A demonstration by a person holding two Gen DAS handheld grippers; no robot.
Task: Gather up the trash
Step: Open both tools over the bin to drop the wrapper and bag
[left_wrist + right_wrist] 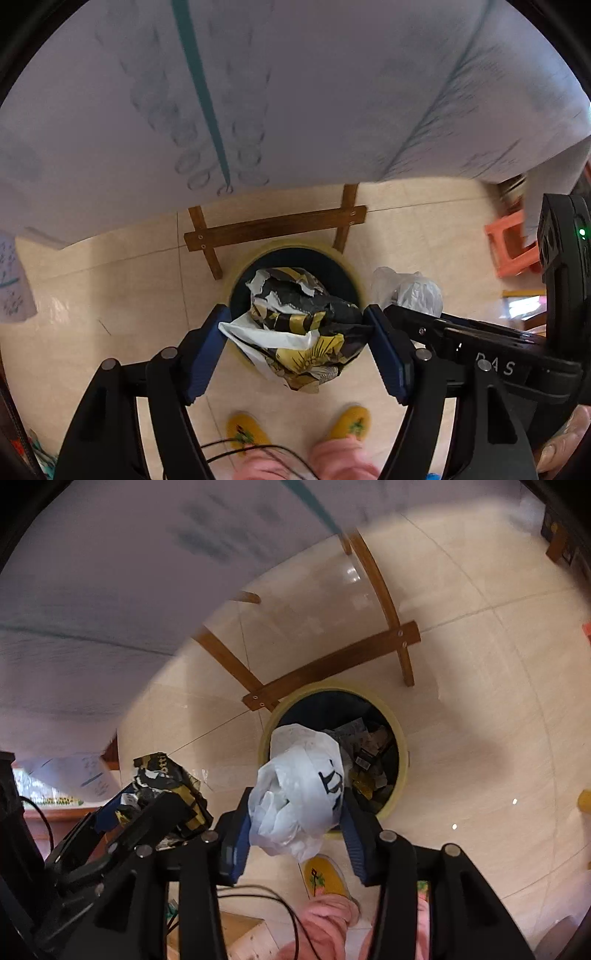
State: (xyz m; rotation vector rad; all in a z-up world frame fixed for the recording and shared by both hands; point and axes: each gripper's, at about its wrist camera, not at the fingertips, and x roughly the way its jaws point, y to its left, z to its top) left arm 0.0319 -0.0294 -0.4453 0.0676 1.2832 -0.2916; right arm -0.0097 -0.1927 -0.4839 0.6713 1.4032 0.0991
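Observation:
My left gripper [297, 326] is shut on a crumpled black, yellow and white wrapper [303, 328] and holds it above the round yellow-rimmed trash bin [343, 258] on the floor. My right gripper [295, 810] is shut on a crumpled white plastic bag [299, 794] and holds it over the near rim of the same bin [400, 738], which has several scraps of trash inside. The right gripper with its bag [410, 290] shows in the left wrist view. The left gripper with its wrapper [166, 786] shows at the left of the right wrist view.
A table with a white printed cloth [295, 92] overhangs the bin, its wooden legs and crossbar [273, 230] just behind it. An orange plastic stool [511, 245] stands to the right. The person's yellow slippers [349, 424] and pink trousers are just below the grippers. The floor is beige tile.

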